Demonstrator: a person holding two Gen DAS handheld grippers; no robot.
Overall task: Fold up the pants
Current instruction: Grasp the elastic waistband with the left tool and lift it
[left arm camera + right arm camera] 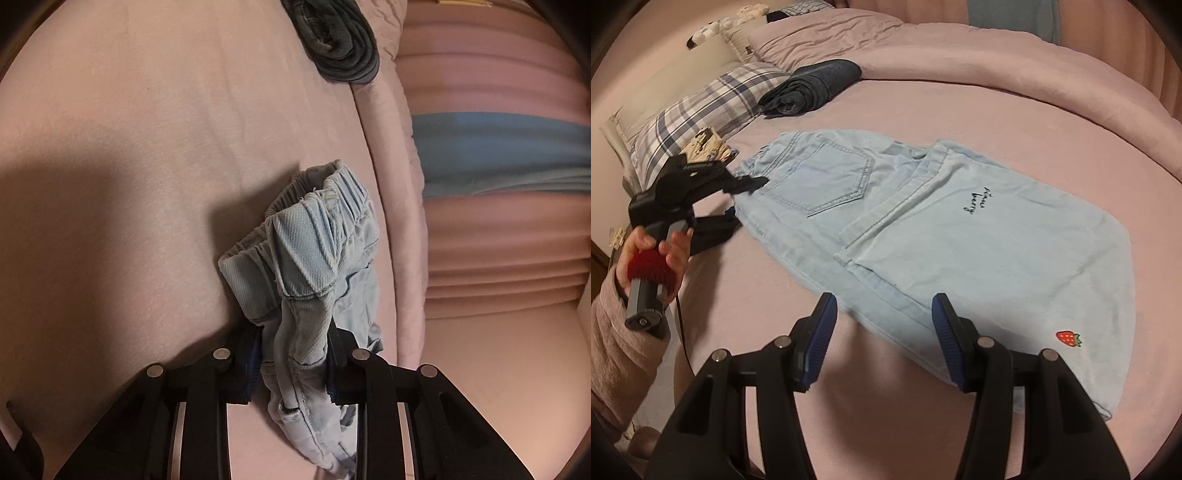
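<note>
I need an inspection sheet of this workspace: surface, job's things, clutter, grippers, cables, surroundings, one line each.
Surface: pink bed sheet, smooth, lightly creased.
Job's things: light blue pants lying flat, back pocket up, with a strawberry patch near one edge.
Clutter: dark folded garment beyond the pants; plaid pillow beside it.
Grippers: left gripper shut on the bunched waistband end of the pants; right gripper open, its fingers over the pants' near edge, holding nothing.
Cables: one dark cable hanging below the left gripper's handle.
Surroundings: pink duvet heaped at the far side; the person's pink sleeve.
</note>
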